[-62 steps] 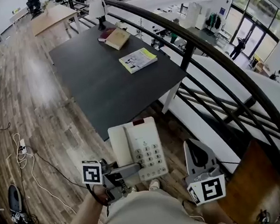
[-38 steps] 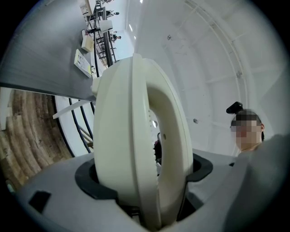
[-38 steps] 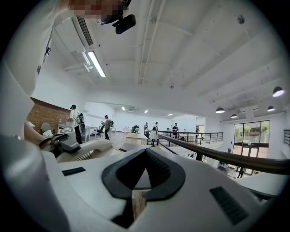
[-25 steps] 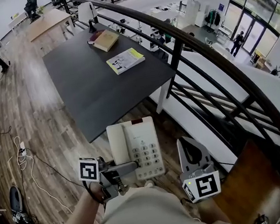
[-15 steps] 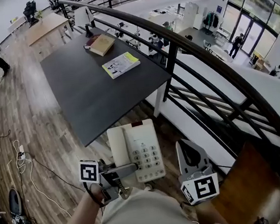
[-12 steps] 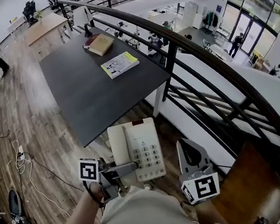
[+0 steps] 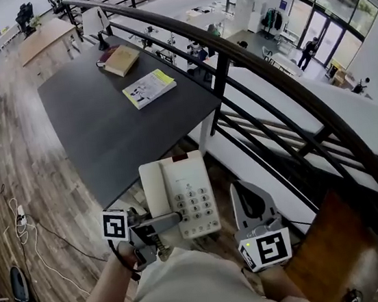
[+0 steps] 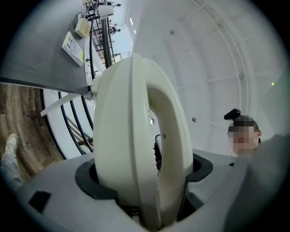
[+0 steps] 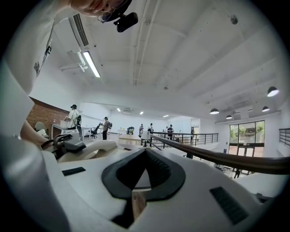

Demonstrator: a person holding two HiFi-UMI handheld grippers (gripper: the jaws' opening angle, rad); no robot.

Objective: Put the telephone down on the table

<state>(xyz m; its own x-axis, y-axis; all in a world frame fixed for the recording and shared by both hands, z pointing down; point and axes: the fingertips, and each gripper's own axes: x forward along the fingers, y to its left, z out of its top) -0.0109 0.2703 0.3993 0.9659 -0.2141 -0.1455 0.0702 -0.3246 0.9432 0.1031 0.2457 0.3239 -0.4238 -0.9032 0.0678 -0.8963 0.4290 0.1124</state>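
Head view: left gripper [image 7: 172, 219] pinches telephone [image 7: 186, 185], right gripper [image 7: 242, 195] fingers pressed together.
We should carry it level onto the far desk [image 7: 96, 128].

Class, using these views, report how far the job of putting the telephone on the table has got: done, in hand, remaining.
Done: the left gripper is clamped on the telephone. In hand: it hangs in the air by the near edge of the table. Left: lower it onto the table and open the jaws. The right gripper is shut, empty.
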